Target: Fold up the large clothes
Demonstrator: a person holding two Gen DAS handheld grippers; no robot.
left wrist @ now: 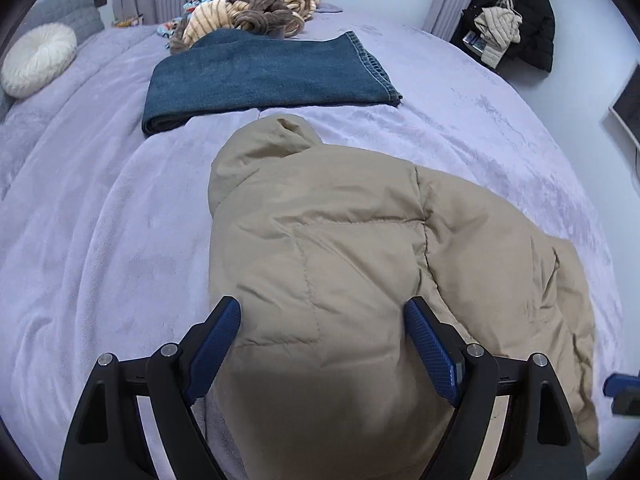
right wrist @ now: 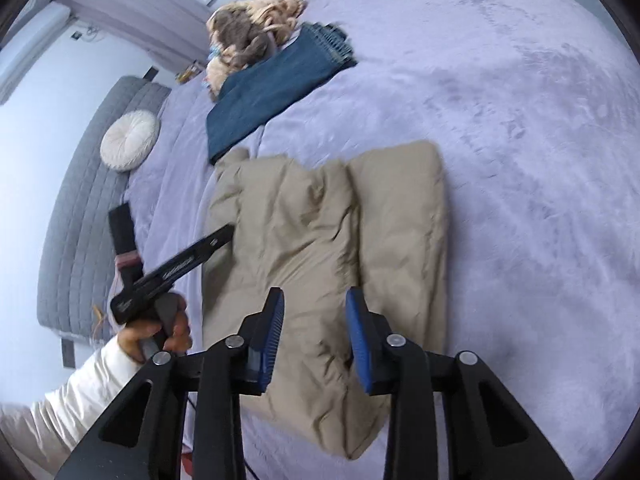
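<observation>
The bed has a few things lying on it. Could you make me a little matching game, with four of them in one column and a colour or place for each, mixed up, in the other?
Things:
1. puffer jacket
2. folded jeans
3. round cushion
4. heap of plush throws

Descriptions:
A. white, by the grey headboard
B. beige, nearest the grippers
C. brown and cream, at the far side of the bed
D. dark blue, just beyond the jacket's hood

Pairs: 1-B, 2-D, 3-A, 4-C
</observation>
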